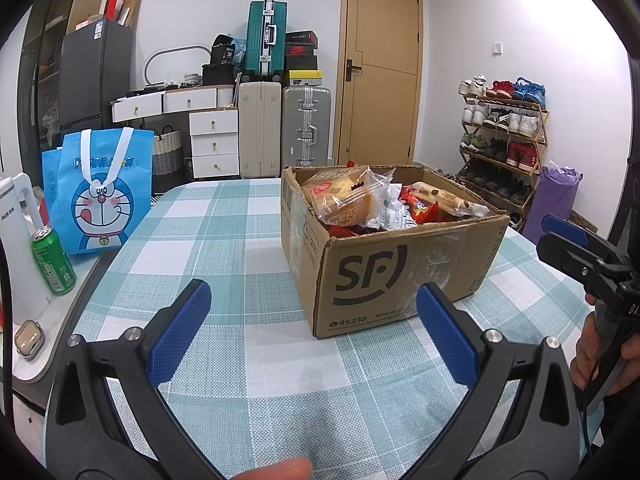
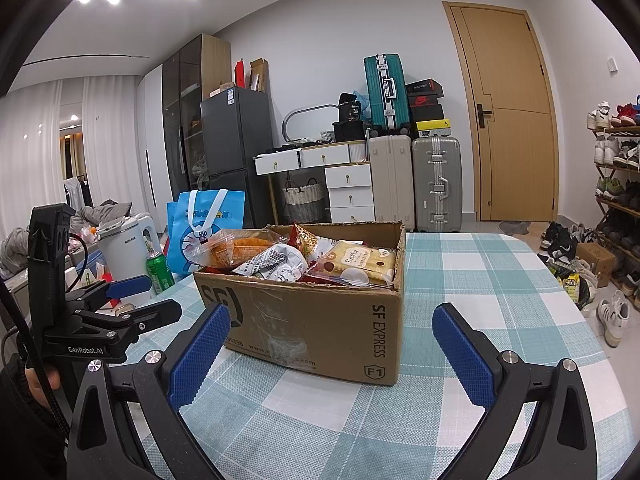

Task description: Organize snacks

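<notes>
Both the left gripper (image 1: 314,332) and right gripper (image 2: 332,354) hang wide open, empty, just short of the snack-stuffed cardboard box (image 2: 320,320) straight ahead on the table (image 1: 240,220); right one looks closer.
</notes>
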### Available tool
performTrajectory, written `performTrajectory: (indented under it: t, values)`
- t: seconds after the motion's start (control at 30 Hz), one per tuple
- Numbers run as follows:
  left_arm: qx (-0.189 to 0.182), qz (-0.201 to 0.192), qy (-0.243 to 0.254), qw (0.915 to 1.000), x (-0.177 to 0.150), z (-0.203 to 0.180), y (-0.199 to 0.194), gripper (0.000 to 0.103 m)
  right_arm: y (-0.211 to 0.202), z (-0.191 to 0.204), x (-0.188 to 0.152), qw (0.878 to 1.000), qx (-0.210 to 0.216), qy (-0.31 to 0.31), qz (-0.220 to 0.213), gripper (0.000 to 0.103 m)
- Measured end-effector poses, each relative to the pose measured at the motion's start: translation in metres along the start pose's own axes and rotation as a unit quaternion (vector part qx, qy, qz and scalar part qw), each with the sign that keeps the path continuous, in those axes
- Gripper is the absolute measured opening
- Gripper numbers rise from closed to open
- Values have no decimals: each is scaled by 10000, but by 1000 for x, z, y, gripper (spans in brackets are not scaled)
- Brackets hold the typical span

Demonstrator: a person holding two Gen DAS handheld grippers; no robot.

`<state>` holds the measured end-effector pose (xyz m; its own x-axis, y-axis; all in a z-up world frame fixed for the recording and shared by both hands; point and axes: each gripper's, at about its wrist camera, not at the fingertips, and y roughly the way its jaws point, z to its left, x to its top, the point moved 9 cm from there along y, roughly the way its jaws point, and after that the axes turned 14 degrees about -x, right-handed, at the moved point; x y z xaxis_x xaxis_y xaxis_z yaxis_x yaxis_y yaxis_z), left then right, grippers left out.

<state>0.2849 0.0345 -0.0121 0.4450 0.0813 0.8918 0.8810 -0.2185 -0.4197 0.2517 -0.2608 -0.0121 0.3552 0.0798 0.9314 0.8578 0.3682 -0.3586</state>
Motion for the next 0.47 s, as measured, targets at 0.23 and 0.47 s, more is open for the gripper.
performTrajectory:
  t: [0.23, 0.47]
  values:
    - [18, -17, 4, 10000, 0, 1, -1, 102, 0, 0, 0, 10000, 0, 5, 8, 103]
    - [65, -35, -37, 10000, 0, 6, -3, 102, 0, 0, 0, 10000, -1, -2, 0, 103]
